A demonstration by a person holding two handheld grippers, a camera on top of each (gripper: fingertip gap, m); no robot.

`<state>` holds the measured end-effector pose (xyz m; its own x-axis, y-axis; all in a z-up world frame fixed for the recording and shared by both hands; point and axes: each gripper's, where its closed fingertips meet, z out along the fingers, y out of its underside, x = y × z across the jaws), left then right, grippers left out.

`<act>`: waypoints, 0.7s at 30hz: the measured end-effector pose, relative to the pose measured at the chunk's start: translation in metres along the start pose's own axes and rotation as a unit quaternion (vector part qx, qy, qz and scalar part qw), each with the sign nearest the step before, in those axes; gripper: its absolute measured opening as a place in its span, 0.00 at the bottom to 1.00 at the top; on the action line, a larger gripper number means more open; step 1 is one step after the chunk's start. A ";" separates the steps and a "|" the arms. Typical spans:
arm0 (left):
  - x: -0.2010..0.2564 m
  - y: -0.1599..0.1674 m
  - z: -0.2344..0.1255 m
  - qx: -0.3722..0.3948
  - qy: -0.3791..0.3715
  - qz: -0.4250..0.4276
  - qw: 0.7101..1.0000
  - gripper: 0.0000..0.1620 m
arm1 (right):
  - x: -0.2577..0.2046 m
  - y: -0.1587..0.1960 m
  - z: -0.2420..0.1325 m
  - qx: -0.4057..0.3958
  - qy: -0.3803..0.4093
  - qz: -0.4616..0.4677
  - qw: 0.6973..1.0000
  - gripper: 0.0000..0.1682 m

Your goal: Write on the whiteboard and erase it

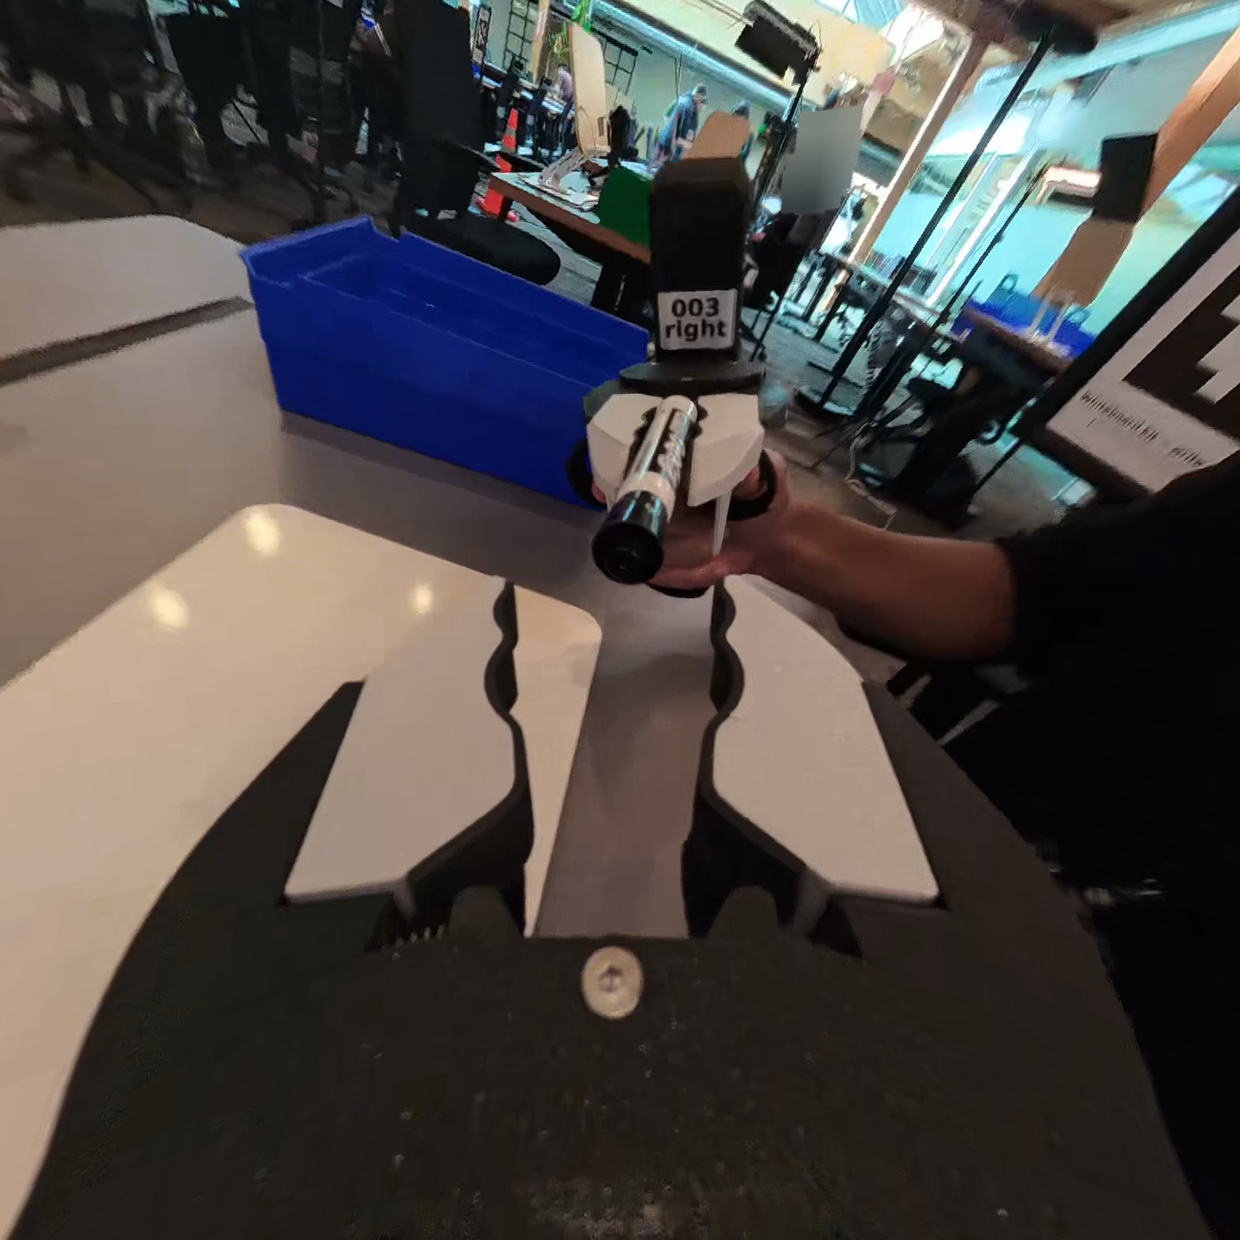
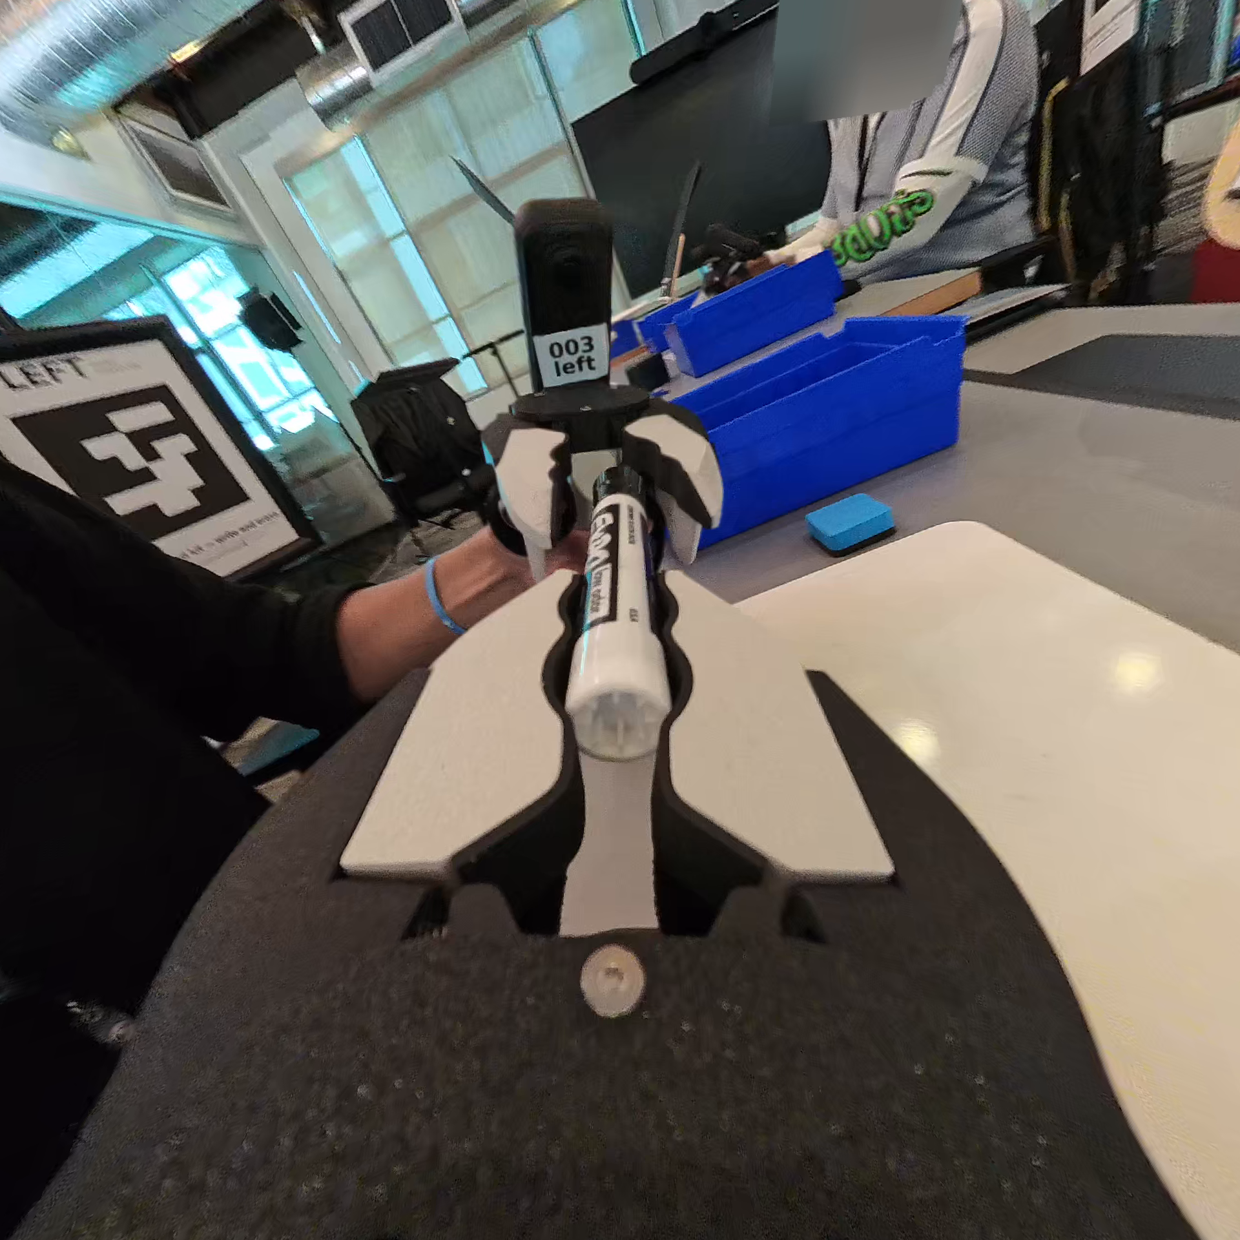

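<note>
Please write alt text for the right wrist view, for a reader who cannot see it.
The right claw grips a white marker with its black cap pointing at the open left claw opposite. Beneath lies a whiteboard; a blue eraser and blue bin sit beyond it.

A blue bin [image 2: 839, 416] sits on the grey table [image 2: 1107, 483], another blue bin [image 2: 751, 322] behind it.

Both grippers same build: white faceted fingers [image 1: 798, 751] with wavy black inner pads, textured black body, one silver screw [image 1: 611, 982] centred at base. Black camera post with white label [image 2: 570, 357] on top. Black sleeves [image 1: 1127, 604]; blue wristband [image 2: 439, 600] on left wrist.
</note>
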<state>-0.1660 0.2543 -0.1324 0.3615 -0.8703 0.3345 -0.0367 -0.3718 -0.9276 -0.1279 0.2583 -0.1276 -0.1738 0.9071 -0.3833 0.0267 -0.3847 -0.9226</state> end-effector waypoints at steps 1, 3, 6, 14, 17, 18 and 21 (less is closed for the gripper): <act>0.002 -0.001 0.000 0.001 -0.004 0.022 1.000 0.34 | -0.001 0.001 0.002 0.001 -0.008 0.011 1.000 0.12; 0.010 -0.004 0.000 0.008 0.003 0.052 0.999 0.34 | -0.002 0.005 0.007 -0.006 -0.016 0.022 1.000 0.12; 0.016 -0.008 0.001 0.026 0.012 0.074 0.997 0.29 | -0.005 0.009 0.015 -0.008 -0.030 0.034 0.999 0.12; 0.018 -0.004 -0.003 0.041 0.021 0.107 0.993 0.12 | -0.012 0.011 0.022 -0.005 -0.055 0.044 0.998 0.12; 0.019 -0.004 -0.004 0.039 0.022 0.111 0.993 0.12 | -0.013 0.011 0.023 -0.002 -0.061 0.047 0.997 0.12; 0.021 -0.005 -0.004 0.042 0.025 0.111 0.993 0.12 | -0.014 0.011 0.023 -0.001 -0.063 0.047 0.997 0.12; 0.021 -0.005 -0.005 0.041 0.026 0.112 0.992 0.12 | -0.015 0.010 0.022 0.000 -0.064 0.047 0.997 0.11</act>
<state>-0.1625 0.2364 -0.1205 0.3035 -0.9448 0.1237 -0.0341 -0.1406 -0.9895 -0.1472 0.2373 -0.1304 -0.2944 0.8379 -0.4596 0.0488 -0.4671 -0.8828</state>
